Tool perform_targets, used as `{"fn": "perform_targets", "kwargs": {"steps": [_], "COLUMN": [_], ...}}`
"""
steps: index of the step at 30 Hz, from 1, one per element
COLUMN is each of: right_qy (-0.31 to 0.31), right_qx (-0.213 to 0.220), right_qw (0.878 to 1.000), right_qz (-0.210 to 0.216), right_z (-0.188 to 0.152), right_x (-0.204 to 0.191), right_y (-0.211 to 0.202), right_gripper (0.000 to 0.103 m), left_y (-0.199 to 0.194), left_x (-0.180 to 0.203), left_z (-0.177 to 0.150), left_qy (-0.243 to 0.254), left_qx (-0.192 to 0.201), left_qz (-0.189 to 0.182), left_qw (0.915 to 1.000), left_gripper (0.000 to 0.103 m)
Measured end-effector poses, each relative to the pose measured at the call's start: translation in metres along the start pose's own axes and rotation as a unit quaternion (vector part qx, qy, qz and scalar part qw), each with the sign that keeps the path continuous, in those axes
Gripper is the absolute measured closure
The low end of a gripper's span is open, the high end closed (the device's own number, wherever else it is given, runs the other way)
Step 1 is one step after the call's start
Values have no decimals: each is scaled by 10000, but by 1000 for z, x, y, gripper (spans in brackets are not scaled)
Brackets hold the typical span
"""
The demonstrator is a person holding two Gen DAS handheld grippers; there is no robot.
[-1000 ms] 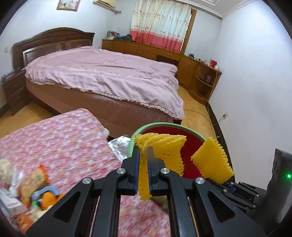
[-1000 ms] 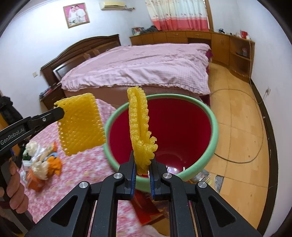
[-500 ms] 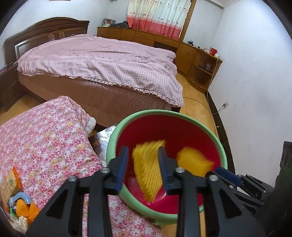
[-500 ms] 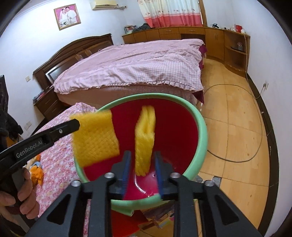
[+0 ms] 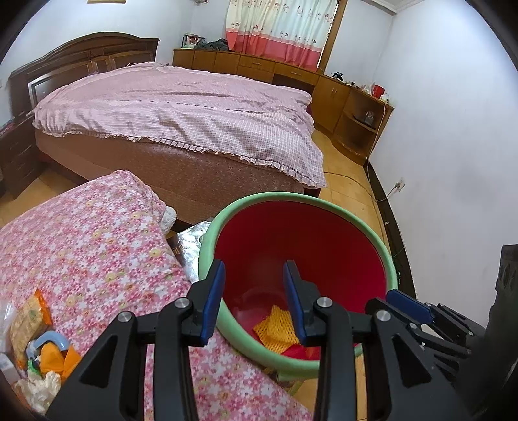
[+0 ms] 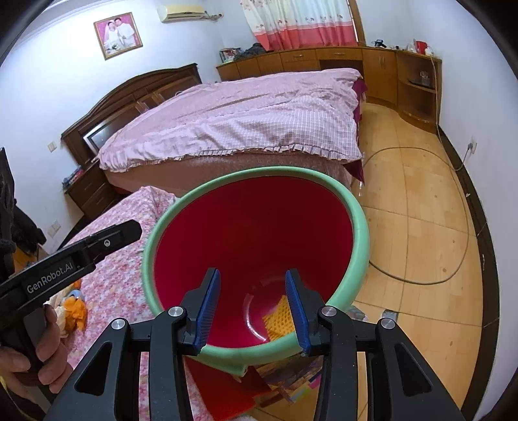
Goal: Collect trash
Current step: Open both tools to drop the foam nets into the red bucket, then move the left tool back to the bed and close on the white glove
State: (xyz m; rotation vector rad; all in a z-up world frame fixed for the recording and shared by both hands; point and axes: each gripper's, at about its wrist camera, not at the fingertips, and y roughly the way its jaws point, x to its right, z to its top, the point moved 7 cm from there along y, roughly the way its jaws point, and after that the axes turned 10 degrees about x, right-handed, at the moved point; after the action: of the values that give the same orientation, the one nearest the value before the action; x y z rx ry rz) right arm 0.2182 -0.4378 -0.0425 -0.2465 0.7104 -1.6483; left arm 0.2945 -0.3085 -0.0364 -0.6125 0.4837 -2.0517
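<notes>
Yellow foam netting (image 5: pixel 275 328) in round red bin (image 5: pixel 207 246), both grippers' fingers (image 6: pixel 207 304) spread

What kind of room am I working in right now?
A home bedroom, by the look of it: a large bed with a pink checked cover and dark wooden headboard, a framed wedding photo on the wall, and wooden cabinets under floral curtains.

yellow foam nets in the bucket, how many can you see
1 foam net shows for sure, on the bucket floor, partly behind the jaws; a second may be hidden.
</notes>
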Motion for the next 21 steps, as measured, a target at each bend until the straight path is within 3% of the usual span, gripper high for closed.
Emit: {"fn": "perform_targets", "kwargs": {"steps": [6,21], "right_qy": [64,-23], "right_qx": [-69,-43], "right_qw": [10000,9985], "right_qz": [2,553], "right_z": [-4,-21], "right_x": [-10,-67], "right_y": [-15,-49], "right_gripper": [60,54], "left_y": [-30,-108], "left_x": [-9,-53], "left_z": [1,-9], "left_qy": [-67,-326], "left_qx": [139,345], "left_qz": [78,375], "left_qw": [9999,9982], "left_gripper": [66,66]}}
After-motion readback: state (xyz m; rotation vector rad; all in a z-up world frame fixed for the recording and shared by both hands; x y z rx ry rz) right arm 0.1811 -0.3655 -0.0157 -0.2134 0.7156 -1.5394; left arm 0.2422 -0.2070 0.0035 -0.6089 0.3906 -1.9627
